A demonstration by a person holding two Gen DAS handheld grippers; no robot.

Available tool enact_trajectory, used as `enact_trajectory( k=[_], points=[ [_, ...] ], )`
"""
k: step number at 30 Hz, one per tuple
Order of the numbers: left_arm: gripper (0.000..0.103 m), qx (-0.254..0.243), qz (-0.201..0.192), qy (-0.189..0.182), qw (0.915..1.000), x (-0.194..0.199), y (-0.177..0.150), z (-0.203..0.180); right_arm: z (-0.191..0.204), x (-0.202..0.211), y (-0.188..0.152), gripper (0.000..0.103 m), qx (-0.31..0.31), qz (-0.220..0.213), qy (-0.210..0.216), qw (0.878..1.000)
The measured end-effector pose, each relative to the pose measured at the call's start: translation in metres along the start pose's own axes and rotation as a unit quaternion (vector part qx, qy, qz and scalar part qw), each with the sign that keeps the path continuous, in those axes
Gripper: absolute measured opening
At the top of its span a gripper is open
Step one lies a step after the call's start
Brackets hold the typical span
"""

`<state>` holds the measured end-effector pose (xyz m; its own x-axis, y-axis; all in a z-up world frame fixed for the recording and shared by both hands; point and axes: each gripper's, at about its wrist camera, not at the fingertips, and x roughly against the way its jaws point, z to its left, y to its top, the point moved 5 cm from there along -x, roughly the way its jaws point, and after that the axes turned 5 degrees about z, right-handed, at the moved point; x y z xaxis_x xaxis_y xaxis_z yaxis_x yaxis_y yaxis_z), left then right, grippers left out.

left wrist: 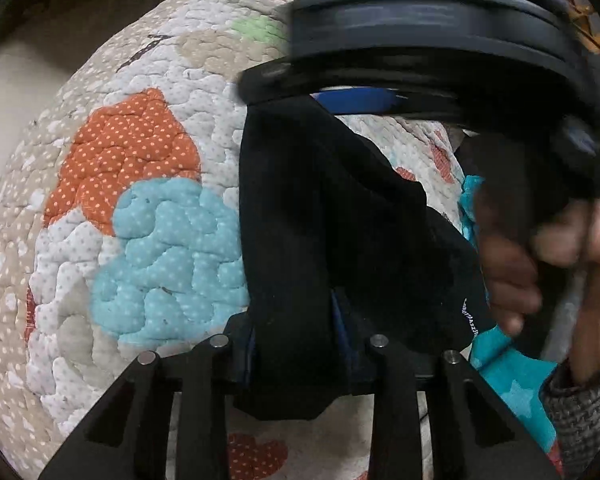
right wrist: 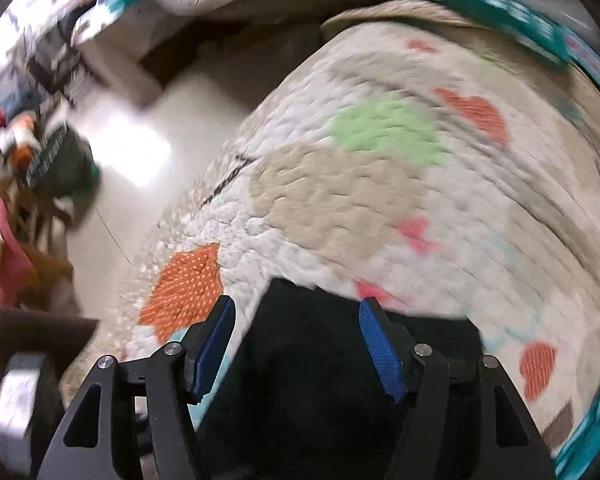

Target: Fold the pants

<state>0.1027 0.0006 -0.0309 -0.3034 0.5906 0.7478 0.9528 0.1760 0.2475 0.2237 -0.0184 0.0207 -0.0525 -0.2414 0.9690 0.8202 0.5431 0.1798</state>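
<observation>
The left claw (left wrist: 296, 360) is clenched on black pants (left wrist: 324, 216) rising toward 12 o'clock over a patterned quilt (left wrist: 140, 200). The right claw (right wrist: 296, 344) is released, fingers spread above the pants (right wrist: 300, 360).

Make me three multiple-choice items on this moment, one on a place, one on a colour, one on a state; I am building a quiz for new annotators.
1. Where do the black pants sit in the left wrist view?
A. Between the fingers of the left tongs
B. On the bare floor
C. Inside a box

2. What colour are the finger pads of the right tongs?
A. Red
B. Blue
C. Yellow

3. How do the right tongs stand?
A. Shut tight on the quilt
B. Out of view
C. Open, fingers apart over black cloth

Answers:
1 A, the black cloth runs down between the left fingers, which close on it above the quilt.
2 B, both ribbed pads show blue.
3 C, a wide gap separates the two pads.
</observation>
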Motion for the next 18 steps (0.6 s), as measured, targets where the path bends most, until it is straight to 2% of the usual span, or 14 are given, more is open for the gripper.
enact_trajectory(
  k=[1,2,5,8,14,18],
  points=[
    [0.024,0.001,0.001,0.0,1.0,0.0,0.0,0.0,0.004,-0.007,0.0,0.046,0.006,0.017,-0.001,1.0],
    [0.019,0.001,0.006,0.005,1.0,0.001,-0.001,0.002,0.006,-0.012,-0.001,0.017,0.011,0.03,-0.021,0.999],
    [0.014,0.004,0.009,0.01,0.9999,0.003,0.0,0.003,0.007,-0.004,-0.003,0.01,0.011,0.026,-0.027,0.999],
    [0.013,0.006,0.0,0.02,0.9998,0.011,0.006,0.004,0.007,0.01,0.002,0.008,0.002,0.013,-0.03,0.999],
    [0.012,0.038,-0.024,0.039,0.9982,0.034,0.024,0.026,0.024,0.019,0.033,0.007,0.005,-0.006,-0.016,1.0],
    [0.012,0.068,-0.032,0.067,0.9949,0.044,0.029,0.048,0.046,0.001,0.058,0.008,0.014,-0.004,-0.007,1.0]
  ],
)
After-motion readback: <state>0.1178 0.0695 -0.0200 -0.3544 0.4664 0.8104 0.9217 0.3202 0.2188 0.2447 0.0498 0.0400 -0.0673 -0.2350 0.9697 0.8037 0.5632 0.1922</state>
